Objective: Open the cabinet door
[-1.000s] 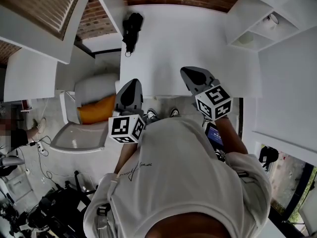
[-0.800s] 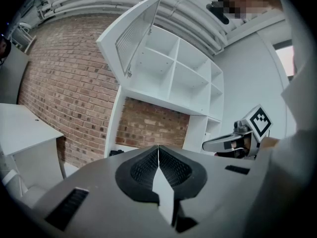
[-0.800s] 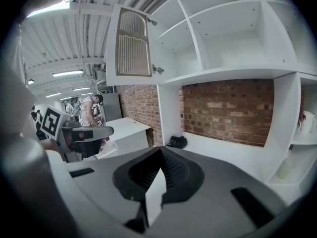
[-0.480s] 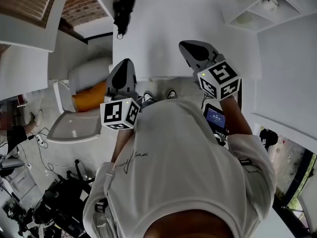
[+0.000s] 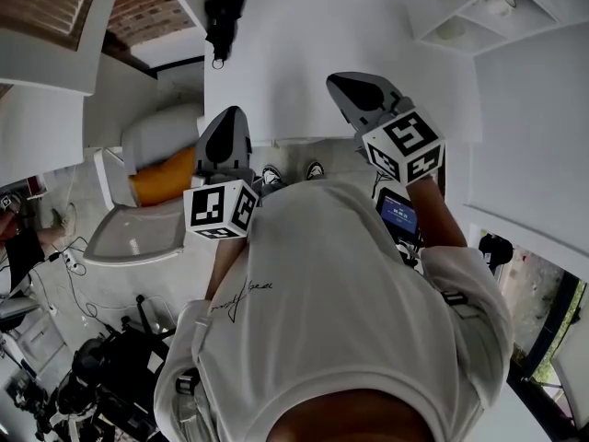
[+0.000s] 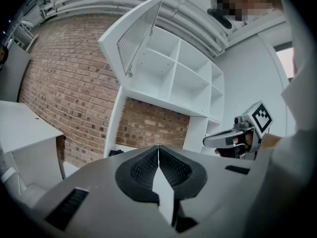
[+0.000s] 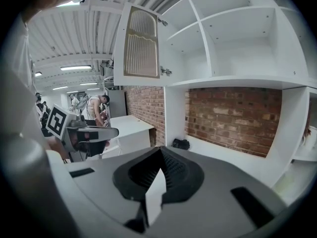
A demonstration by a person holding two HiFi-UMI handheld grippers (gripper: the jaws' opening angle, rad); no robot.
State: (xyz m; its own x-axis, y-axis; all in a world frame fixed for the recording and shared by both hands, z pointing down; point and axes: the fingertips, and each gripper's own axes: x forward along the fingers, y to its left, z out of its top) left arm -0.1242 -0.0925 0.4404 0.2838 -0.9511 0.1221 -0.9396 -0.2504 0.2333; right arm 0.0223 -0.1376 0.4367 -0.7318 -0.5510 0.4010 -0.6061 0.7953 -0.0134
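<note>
No legible text, cursive mark (image 5: 241,304) on shirt (image 5: 340,284) unreadable, small screen (image 5: 398,215) print too small

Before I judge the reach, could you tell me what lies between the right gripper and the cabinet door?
Nothing: in the right gripper view the stretch from the right gripper up to the open cabinet door is bare air.

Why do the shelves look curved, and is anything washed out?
Left gripper view: the wide lens bows the cabinet shelves, and the corners go black. Right gripper view: same bowing, but the brick wall looks sharp. Head view: the white counter glares, almost featureless.
</note>
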